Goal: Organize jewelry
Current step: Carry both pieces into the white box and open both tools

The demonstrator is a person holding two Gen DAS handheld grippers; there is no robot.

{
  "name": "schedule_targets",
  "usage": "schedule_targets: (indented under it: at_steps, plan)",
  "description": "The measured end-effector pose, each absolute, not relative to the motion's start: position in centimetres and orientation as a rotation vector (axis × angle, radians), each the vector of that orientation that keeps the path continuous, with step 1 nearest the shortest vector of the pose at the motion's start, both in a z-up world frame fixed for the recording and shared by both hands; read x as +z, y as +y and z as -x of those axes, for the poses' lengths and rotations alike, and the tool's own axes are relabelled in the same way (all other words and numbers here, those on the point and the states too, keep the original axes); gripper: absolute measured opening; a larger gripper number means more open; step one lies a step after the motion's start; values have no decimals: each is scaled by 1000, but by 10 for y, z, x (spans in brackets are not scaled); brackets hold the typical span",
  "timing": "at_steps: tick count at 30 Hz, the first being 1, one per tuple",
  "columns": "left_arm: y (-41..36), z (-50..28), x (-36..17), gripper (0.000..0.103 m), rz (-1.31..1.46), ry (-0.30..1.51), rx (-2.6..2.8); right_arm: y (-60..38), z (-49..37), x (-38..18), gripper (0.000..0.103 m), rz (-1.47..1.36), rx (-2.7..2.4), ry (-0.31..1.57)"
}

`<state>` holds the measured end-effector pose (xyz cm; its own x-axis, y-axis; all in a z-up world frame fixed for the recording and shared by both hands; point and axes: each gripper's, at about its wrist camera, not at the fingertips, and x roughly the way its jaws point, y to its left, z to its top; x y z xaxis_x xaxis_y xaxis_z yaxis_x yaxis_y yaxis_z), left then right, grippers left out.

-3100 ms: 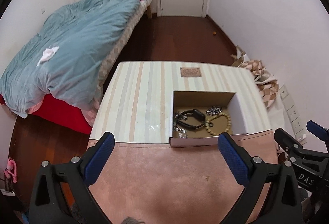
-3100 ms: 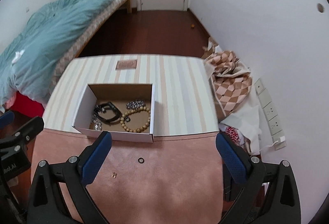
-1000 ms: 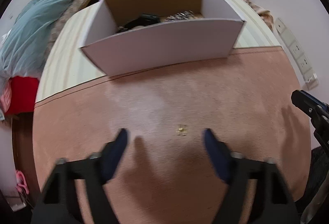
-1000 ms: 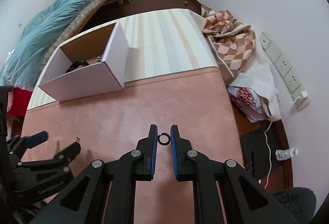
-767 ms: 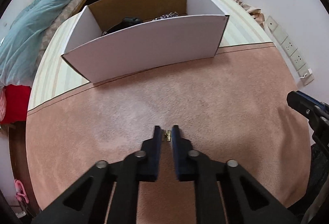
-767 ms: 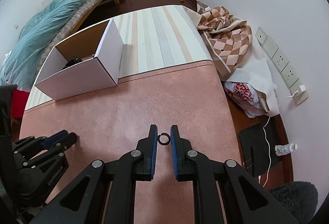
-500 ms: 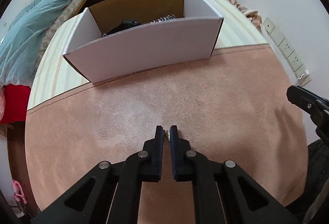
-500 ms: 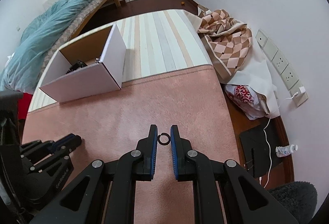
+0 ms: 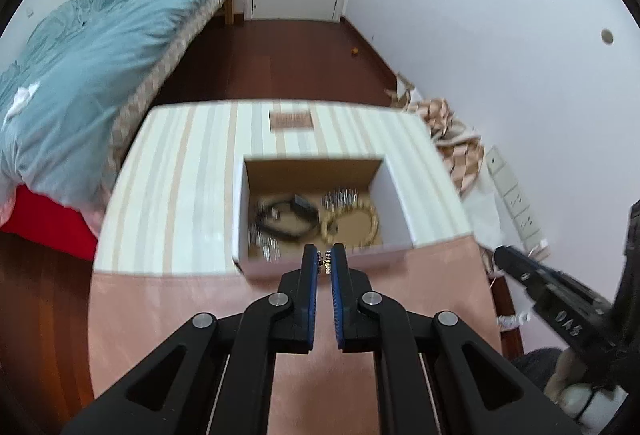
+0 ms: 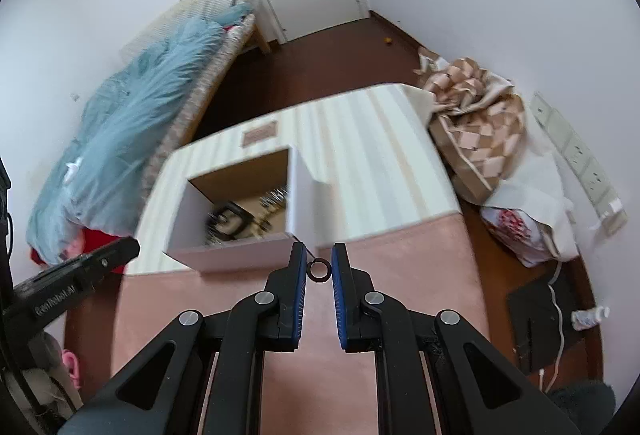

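Note:
A tiny gold earring (image 9: 323, 262) is pinched between the blue pads of my left gripper (image 9: 324, 260), held in the air above the front wall of the white cardboard box (image 9: 394, 181). Inside the box lie a black bracelet (image 9: 282, 219), a beaded bracelet (image 9: 352, 221) and silver pieces (image 9: 340, 197). My right gripper (image 10: 319, 267) is shut on a small dark ring (image 10: 319, 269), raised over the pink mat (image 10: 400, 247) just right of the box (image 10: 298, 175). The right gripper's body (image 9: 560, 311) shows at the left wrist view's right edge.
The box stands on a striped table (image 9: 180, 175) whose near part the pink mat (image 9: 160, 299) covers. A bed with a blue quilt (image 9: 80, 67) lies left. Checked fabric (image 10: 476, 123) and bags (image 10: 528, 231) are piled by the right wall, with cables on the floor.
My left gripper closed on the gold earring on the mat and rose with it toward the box. My right gripper, still holding the ring, rose as well.

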<state>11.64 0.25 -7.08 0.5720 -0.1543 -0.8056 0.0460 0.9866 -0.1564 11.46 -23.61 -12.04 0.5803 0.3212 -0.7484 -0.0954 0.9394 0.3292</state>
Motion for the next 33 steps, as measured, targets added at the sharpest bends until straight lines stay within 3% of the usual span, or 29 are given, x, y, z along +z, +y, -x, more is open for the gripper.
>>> schedule_targets:
  at_steps: [11, 23, 25, 27, 29, 33]
  plan:
    - [18, -203, -94, 4, 176, 1068, -109, -178, -226, -135, 13, -282, 368, 1107]
    - [42, -254, -126, 9, 183, 1220, -9, -136, -287, -178, 14, -219, 422, 1318]
    - [45, -253, -126, 10, 152, 1211, 17, -136, -290, -178, 20, -211, 407, 1320]
    - [49, -250, -123, 28, 124, 1196, 51, -137, -291, -176, 36, -220, 402, 1314]
    - [54, -245, -120, 81, 110, 1170, 70, -140, -291, -173, 41, -218, 386, 1309]
    - [65, -236, -117, 84, 103, 1146, 96, -146, -284, -163, 41, -183, 359, 1281]
